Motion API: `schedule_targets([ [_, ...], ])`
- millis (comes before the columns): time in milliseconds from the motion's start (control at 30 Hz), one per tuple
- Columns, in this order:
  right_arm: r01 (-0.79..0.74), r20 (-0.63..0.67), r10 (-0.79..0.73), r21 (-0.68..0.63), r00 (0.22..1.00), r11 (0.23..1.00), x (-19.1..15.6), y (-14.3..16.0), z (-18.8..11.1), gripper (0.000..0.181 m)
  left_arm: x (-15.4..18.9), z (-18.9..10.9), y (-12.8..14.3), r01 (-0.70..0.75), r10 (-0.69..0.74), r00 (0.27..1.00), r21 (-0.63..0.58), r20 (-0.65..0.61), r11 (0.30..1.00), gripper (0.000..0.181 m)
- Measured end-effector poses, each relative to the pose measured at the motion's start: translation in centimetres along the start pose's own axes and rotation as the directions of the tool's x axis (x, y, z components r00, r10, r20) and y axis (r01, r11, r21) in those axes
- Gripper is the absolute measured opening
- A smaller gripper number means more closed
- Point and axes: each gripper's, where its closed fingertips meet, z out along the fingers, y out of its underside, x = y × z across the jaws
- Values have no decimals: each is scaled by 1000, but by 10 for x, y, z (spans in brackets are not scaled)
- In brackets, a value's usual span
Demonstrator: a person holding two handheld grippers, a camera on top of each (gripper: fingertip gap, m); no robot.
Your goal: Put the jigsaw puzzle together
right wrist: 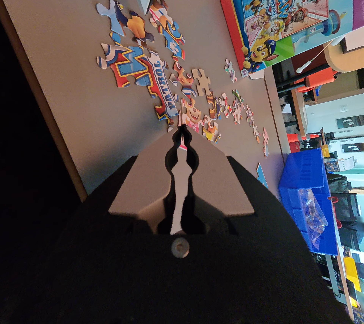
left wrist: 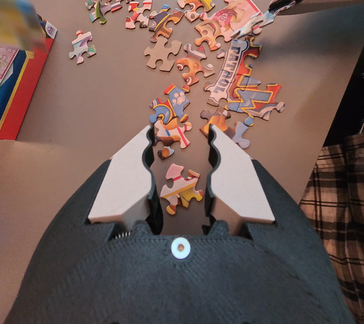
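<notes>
Loose colourful jigsaw pieces lie scattered on the grey table (left wrist: 98, 97). A joined cluster with the logo (left wrist: 242, 86) sits at the right; it also shows in the right wrist view (right wrist: 141, 70). My left gripper (left wrist: 180, 131) is open and empty, hovering over a white-and-orange piece (left wrist: 173, 135) and a pink-and-yellow piece (left wrist: 182, 188). My right gripper (right wrist: 182, 130) is shut on a puzzle piece (right wrist: 182, 142) seen edge-on. In the left wrist view the right gripper (left wrist: 272, 8) holds that piece (left wrist: 252, 23) tilted above the pink joined pieces (left wrist: 226, 19).
The puzzle box (right wrist: 285, 15) lies at the far side; its corner shows in the left wrist view (left wrist: 19, 78). One piece lies face down (left wrist: 162, 53). A blue bin (right wrist: 307, 196) stands beyond the table. Plaid cloth (left wrist: 334, 196) hangs off the right edge.
</notes>
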Motion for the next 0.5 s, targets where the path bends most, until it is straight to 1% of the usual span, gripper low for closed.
schedule_targets([
  [267, -28, -12, 28, -3, 1000, 1000, 5, 9, -3, 0, 6, 1, -2, 5, -5, 1000, 4, -23, 1000, 52],
  [333, -49, -18, 49, 0, 999, 999, 9, 14, -5, 0, 11, 2, -3, 3, -3, 999, 2, -45, 1000, 52],
  [400, -70, -22, 70, -2, 997, 998, 11, 20, -5, 0, 15, 3, 1, -9, 7, 997, -26, -73, 1000, 46],
  [467, -87, -25, 87, -4, 996, 996, 13, 26, -4, 0, 11, 6, 10, -2, -2, 998, -62, -69, 998, 46],
  [500, -93, -26, 93, -5, 995, 996, 14, 29, -4, 0, 12, 6, 11, 19, -24, 996, -59, -90, 998, 44],
])
